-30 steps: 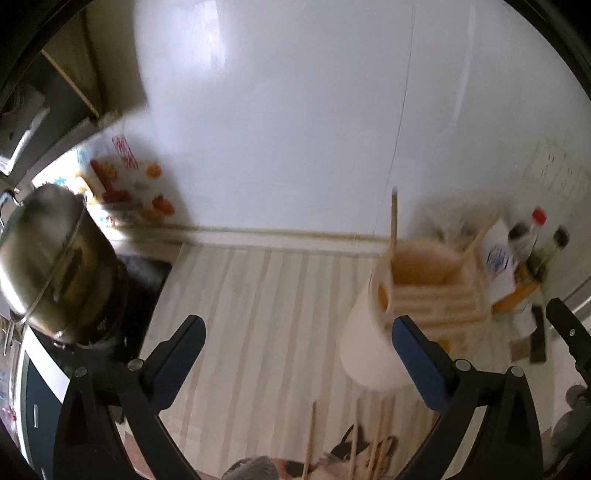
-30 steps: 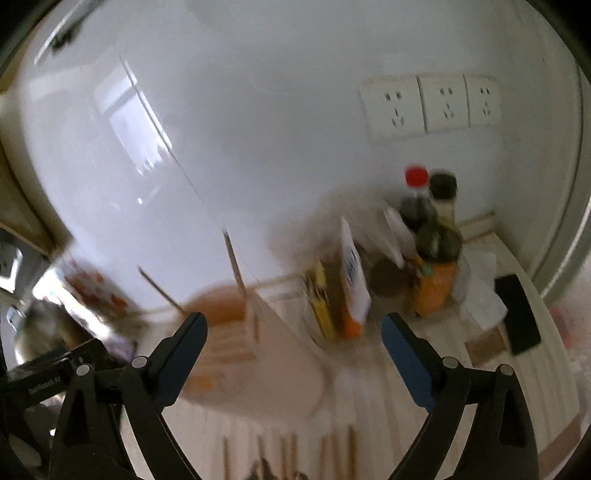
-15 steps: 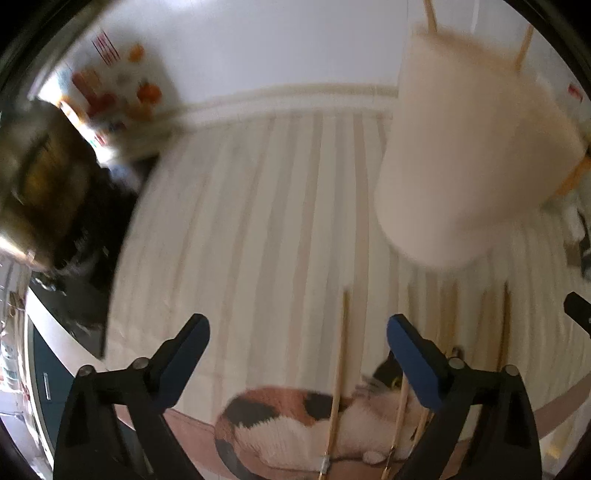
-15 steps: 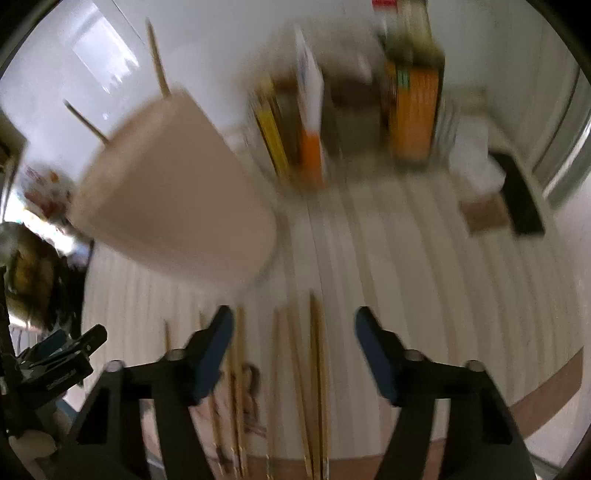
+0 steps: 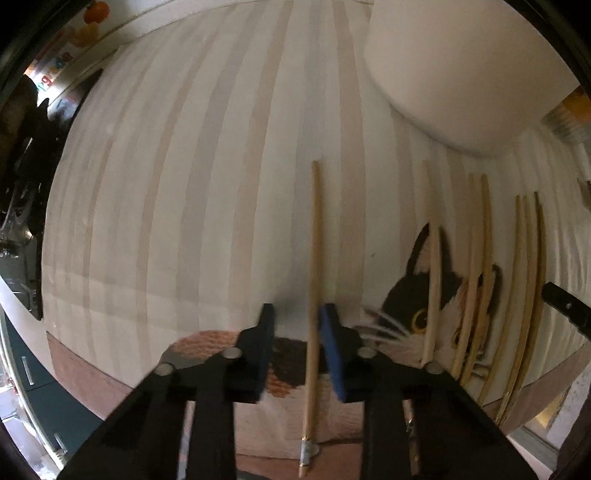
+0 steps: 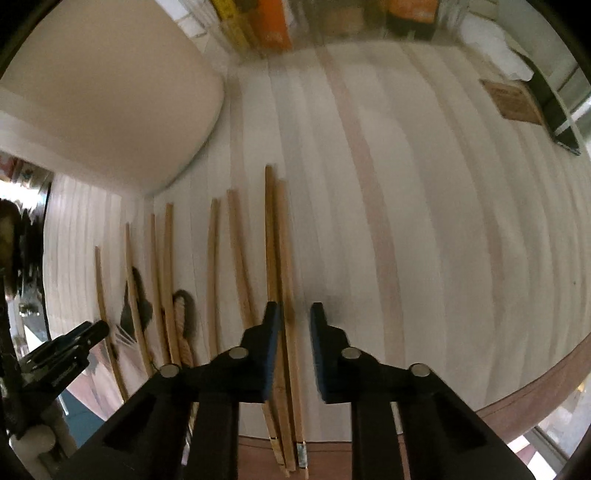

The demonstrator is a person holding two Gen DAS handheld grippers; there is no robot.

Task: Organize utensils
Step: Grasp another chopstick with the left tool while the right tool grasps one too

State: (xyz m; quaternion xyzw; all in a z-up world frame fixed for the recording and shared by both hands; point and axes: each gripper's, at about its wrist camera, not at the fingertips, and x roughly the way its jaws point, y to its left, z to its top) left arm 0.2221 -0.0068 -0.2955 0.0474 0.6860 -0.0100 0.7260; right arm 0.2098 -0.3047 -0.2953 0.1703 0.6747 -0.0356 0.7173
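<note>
Several wooden chopsticks lie side by side on a striped cloth with a cat picture. My left gripper (image 5: 297,312) is low over the cloth with its jaws narrowly open around one chopstick (image 5: 314,236), the leftmost one. My right gripper (image 6: 294,310) is narrowly open around a pair of chopsticks (image 6: 275,240) at the right end of the row. A cream utensil holder (image 5: 461,70) stands behind the chopsticks; it also shows in the right wrist view (image 6: 107,99).
Boxes and bottles (image 6: 273,26) stand at the back by the wall. A dark phone-like slab (image 6: 554,107) and a brown coaster (image 6: 511,99) lie at the far right. A stove area (image 5: 22,147) is at the left. The cloth's brown border (image 6: 517,402) runs near the front edge.
Both grippers have tilted down from the wall and dropped to the cloth. Their jaws have narrowed from wide open to close around chopsticks.
</note>
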